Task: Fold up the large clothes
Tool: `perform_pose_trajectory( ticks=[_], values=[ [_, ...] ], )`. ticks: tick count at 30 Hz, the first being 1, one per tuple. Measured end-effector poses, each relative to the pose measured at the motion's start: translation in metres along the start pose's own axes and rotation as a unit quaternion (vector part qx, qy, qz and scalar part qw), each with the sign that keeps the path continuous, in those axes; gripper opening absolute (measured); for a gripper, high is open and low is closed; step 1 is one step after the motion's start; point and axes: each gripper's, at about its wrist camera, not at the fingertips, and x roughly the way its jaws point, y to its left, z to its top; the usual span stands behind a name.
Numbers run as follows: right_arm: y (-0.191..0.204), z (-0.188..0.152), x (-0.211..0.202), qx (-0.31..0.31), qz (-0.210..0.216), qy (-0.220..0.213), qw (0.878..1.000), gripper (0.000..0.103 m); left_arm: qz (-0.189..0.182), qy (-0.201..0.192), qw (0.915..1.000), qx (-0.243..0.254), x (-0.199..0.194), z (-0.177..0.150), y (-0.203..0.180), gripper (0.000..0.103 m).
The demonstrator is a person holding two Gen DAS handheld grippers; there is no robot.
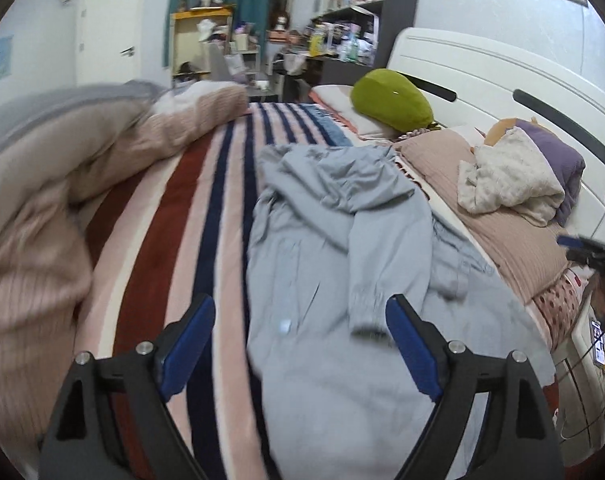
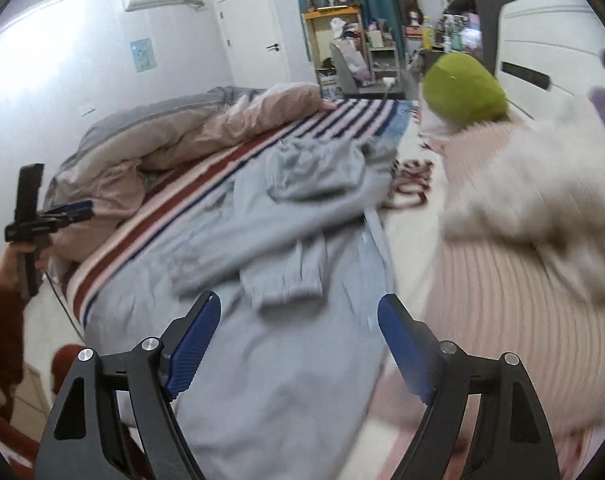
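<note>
Both claws are spread wide and hold nothing. Our left gripper (image 1: 300, 318) hangs above the near part of the light blue garment (image 1: 334, 260), with its blue pads (image 1: 184, 344) well apart; the left pad is over the striped blanket (image 1: 190, 184) and the right one is over the cloth, just beside the sleeve cuff (image 1: 364, 310). Whether the pads touch the cloth, we cannot tell. Our right gripper (image 2: 298, 320) is also fully open and empty above the same garment (image 2: 302, 248), and the cuff (image 2: 286, 294) lies between its two fingers, a little further ahead.

We see the garment lying spread along the bed, on the striped blanket, with many wrinkles. One sleeve is folded across the body of it, so the cuff rests on the front. The far end of the garment is bunched near the pillows.

On the left side of the bed a pink and grey duvet (image 1: 54, 168) is pushed into a heap. On the right side a pink ribbed cover (image 1: 490, 224) carries a cream fleece bundle (image 1: 506, 176) and a purple cushion (image 1: 558, 156). A green pillow (image 1: 390, 100) leans near the white headboard (image 1: 502, 76).

In the right wrist view we also see the left gripper (image 2: 68, 212) from the side, at the left edge, held by the left hand (image 2: 18, 258) in a red sleeve. The pictures are somewhat blurred at the edges.
</note>
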Motion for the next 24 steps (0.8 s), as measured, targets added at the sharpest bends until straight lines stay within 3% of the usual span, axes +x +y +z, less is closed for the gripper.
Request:
perform_pose_trajectory(
  ticks=[8,12,17,21,24],
  values=[
    [-0.004,-0.098,-0.006,0.057,-0.01,0.024,0.998,0.078,-0.018,0.034,0.9979,-0.053,0.0,-0.094,0.013,0.084],
    [-0.003,-0.124,0.007,0.066,-0.001,0.05,0.997,0.078,-0.03,0.057,0.9952,-0.073,0.018,-0.129,0.009,0.084],
    [-0.006,-0.148,0.027,0.076,0.012,0.091,0.993,0.078,-0.033,0.078,0.9912,-0.102,0.039,-0.152,0.014,0.084],
    [-0.011,-0.163,0.03,0.093,0.018,0.099,0.991,0.078,-0.037,0.078,0.9901,-0.111,0.044,-0.164,0.016,0.084],
    [-0.011,-0.167,0.029,0.1,0.051,0.108,0.988,0.064,-0.051,0.087,0.9898,-0.101,0.046,-0.165,0.013,0.069]
  ],
)
